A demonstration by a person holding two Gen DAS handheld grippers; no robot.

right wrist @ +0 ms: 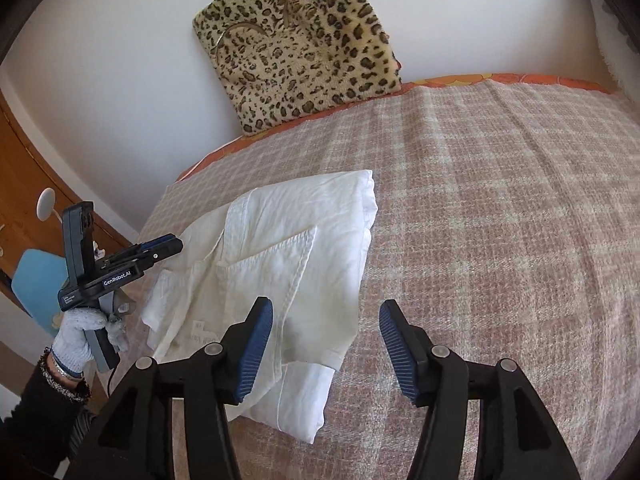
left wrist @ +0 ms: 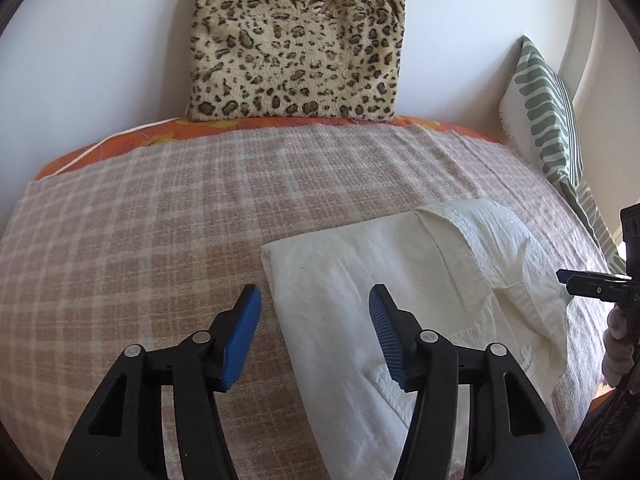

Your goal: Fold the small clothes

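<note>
A white garment (left wrist: pixel 404 292) lies folded into a rough rectangle on the plaid blanket; it also shows in the right wrist view (right wrist: pixel 280 264), with a pocket and a label facing up. My left gripper (left wrist: pixel 314 328) is open and empty, hovering over the garment's left edge. My right gripper (right wrist: pixel 326 344) is open and empty, above the garment's near right corner. The right gripper shows at the right edge of the left wrist view (left wrist: pixel 592 284). The left gripper, held by a gloved hand, shows at the left of the right wrist view (right wrist: pixel 160 246).
The pink plaid blanket (left wrist: pixel 160 240) covers the bed. A leopard-print cushion (left wrist: pixel 296 40) leans on the white wall at the back. A green-striped pillow (left wrist: pixel 544 116) stands at the right. A wooden cabinet (right wrist: pixel 24 184) and a blue chair (right wrist: pixel 36 280) are left of the bed.
</note>
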